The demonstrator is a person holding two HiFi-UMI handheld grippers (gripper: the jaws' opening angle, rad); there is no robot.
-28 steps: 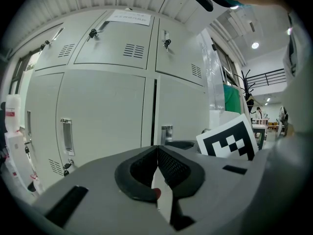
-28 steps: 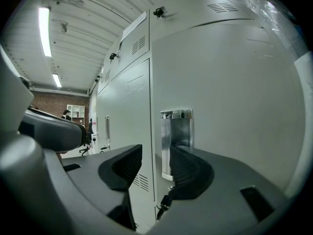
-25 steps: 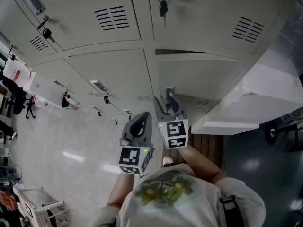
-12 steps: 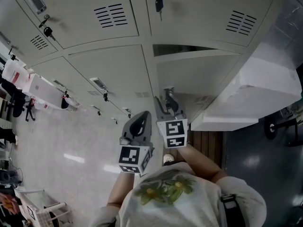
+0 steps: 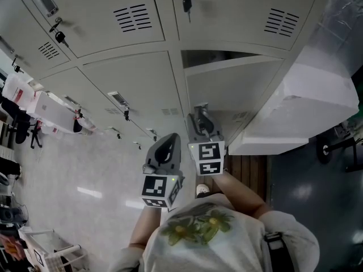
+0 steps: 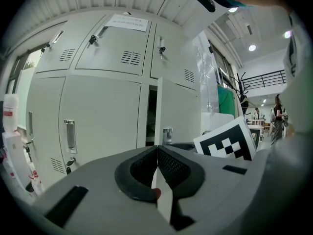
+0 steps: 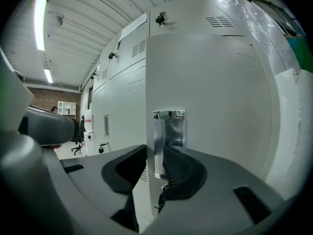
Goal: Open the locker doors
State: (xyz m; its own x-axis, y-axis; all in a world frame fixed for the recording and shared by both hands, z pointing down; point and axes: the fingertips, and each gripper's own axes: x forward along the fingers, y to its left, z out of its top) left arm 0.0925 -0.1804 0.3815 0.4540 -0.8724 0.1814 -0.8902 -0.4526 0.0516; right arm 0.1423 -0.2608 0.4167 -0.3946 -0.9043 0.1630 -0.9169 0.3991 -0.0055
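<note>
grey lockers (image 5: pixel 130 78) are seen across the background, one door (image 5: pixel 238 89) already ajar. the right gripper (image 7: pixel 155 155) is set at its edge, jaws closing with the handle (image 7: pixel 168 136) between them, so it can be pulled wider. the left gripper (image 6: pixel 157 151) is held back, shut tight, empty

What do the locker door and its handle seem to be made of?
The locker door looks like sheet metal painted matte light grey: a thin, evenly coated panel. The handle looks like polished metal, perhaps chromed or stainless: mirror-like reflections.
</note>
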